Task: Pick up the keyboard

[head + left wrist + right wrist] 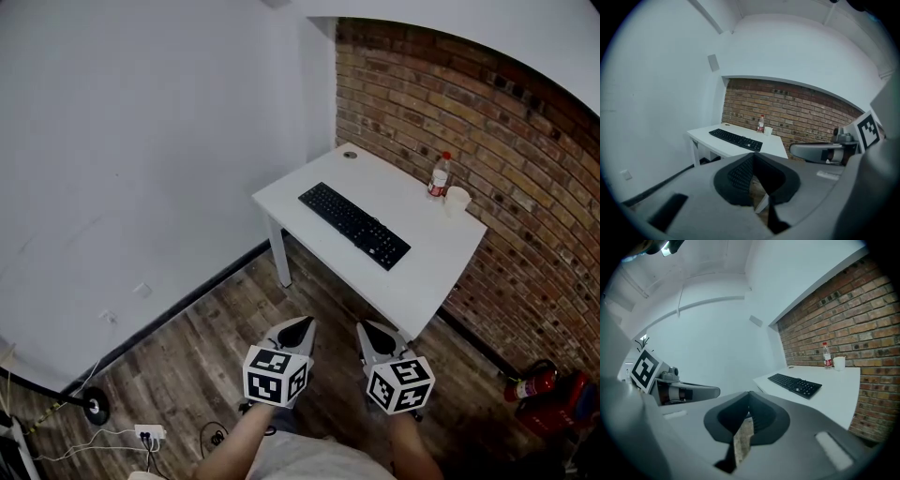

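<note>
The keyboard (pixel 354 225) is lying flat on the white table (pixel 422 281), ahead of both tongs and well apart from them. In the head view its long axis is running diagonally from upper left to lower right. The lower-right end is being judged slightly nearer the right gripper (pixel 372 330). Left gripper (pixel 302 325) and right gripper are both being held clenched on nothing.

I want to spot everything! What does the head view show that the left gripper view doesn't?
Only the head view: a red fire extinguisher and a power strip on the floor. Only the left gripper view: a small grey box high on the white wall. Both: the white table with the black keyboard, bottle and cup, by the brick wall.
</note>
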`<state>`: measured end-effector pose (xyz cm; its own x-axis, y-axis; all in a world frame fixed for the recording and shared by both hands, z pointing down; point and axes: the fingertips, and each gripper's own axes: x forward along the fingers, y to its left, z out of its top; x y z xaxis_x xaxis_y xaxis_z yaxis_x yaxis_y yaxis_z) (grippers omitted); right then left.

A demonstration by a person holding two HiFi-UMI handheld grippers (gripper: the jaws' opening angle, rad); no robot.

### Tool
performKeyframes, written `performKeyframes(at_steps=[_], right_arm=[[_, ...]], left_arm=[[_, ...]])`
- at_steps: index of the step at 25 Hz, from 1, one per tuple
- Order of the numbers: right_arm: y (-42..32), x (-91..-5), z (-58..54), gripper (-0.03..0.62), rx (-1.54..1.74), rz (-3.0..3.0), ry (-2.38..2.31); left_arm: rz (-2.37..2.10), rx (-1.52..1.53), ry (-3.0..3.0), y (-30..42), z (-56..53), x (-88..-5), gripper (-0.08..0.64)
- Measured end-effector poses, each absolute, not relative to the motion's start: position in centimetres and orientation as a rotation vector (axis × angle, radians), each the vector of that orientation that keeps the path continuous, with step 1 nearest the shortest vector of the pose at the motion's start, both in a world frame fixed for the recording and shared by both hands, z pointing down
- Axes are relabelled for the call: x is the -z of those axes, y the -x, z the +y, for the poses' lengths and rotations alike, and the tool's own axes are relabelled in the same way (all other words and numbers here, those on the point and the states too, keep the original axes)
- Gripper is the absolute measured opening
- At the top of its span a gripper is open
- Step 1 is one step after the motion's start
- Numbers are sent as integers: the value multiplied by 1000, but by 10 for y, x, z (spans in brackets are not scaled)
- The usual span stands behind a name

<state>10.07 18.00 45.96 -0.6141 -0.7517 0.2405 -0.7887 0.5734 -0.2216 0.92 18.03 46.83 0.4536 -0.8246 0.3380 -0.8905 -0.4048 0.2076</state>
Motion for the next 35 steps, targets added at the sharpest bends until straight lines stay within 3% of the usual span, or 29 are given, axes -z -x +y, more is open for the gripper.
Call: performKeyframes(at_steps=[24,35], right_arm=[[16,-476,-30,9,-520,-2440,-1561],[7,-482,-74,9,-543,-2360,-1705]], left_arm=[[-1158,-269,-2445,110,-63,-477,-6],[-1047,-315,-2492,112,-117,-487,-6]])
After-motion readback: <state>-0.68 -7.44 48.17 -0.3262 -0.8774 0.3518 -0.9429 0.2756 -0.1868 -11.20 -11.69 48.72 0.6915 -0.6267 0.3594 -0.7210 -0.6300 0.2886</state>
